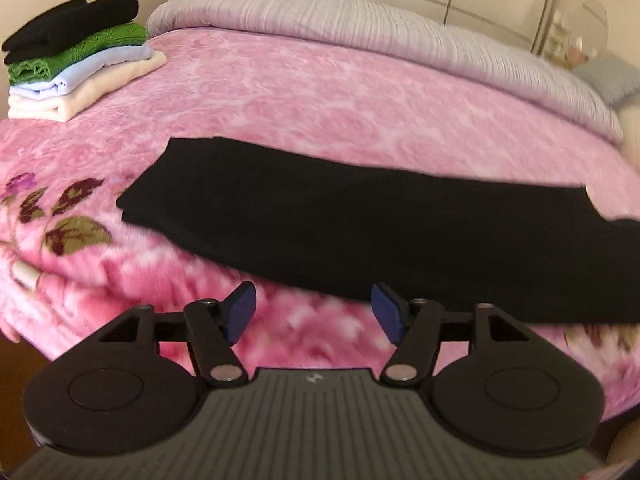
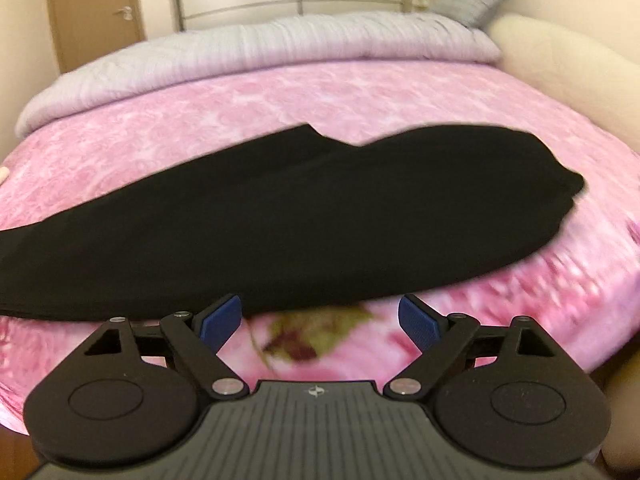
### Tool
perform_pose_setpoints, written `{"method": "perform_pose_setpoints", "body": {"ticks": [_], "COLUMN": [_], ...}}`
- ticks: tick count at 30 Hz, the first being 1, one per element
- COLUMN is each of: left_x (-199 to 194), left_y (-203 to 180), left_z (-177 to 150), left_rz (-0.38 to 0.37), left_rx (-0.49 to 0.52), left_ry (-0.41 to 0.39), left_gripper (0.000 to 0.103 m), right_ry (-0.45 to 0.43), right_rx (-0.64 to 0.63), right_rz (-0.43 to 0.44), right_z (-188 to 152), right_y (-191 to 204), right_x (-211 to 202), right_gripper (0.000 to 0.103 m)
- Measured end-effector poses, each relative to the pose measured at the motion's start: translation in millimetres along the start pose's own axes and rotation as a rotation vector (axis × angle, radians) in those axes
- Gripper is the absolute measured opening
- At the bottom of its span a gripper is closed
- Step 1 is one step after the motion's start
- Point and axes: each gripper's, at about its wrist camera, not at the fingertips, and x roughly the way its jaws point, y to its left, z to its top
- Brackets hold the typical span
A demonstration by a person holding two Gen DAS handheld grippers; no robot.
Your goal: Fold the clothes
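Black garment (image 1: 360, 236) lies flat in a long folded strip across pink floral blanket (image 1: 300, 92), running left-right near the bed's front edge; in the right wrist view it (image 2: 280, 220) spans almost the whole width, its right end rounded and bunched a bit. Left gripper (image 1: 314, 310) sits just short of the garment's near edge, blue pads (image 1: 242, 312) apart w/ nothing between them, only blanket showing in the gap, no cloth pinched. Right gripper (image 2: 320, 322) likewise spread wide, pads (image 2: 220, 322) clear of the fabric, blanket's leaf print visible between them; garment edge just beyond the tips. Neither gripper touches the cloth as far as can be seen. Far left corner of bed: stack of folded clothes (image 1: 76, 52), black on top, then green, pale blue, cream at bottom, well apart from the garment. Grey-lilac duvet (image 1: 360, 28) rolled along the far side, grey pillow (image 2: 476, 0) at back right. Blanket near the grippers is blurred.
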Motion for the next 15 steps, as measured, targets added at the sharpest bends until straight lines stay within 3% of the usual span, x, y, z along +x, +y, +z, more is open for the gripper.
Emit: {"method": "perform_pose_setpoints", "body": {"ticks": [7,15], "left_x": [-40.4,-79.4], "left_y": [-34.8,-52.3], "left_z": [-25.7,-43.2], "left_rz": [-0.005,-0.042], "left_rx": [0.09,0.15], "left_ry": [-0.02,-0.079], "left_gripper": [0.067,0.069], "right_ry": [0.038,-0.042], "right_rx": [0.106,0.122], "right_rz": [-0.023,-0.054], "right_z": [-18.7,-24.8], "right_y": [-22.2,-34.3], "right_x": [-39.6,-89.2], "right_gripper": [0.088,0.088]}}
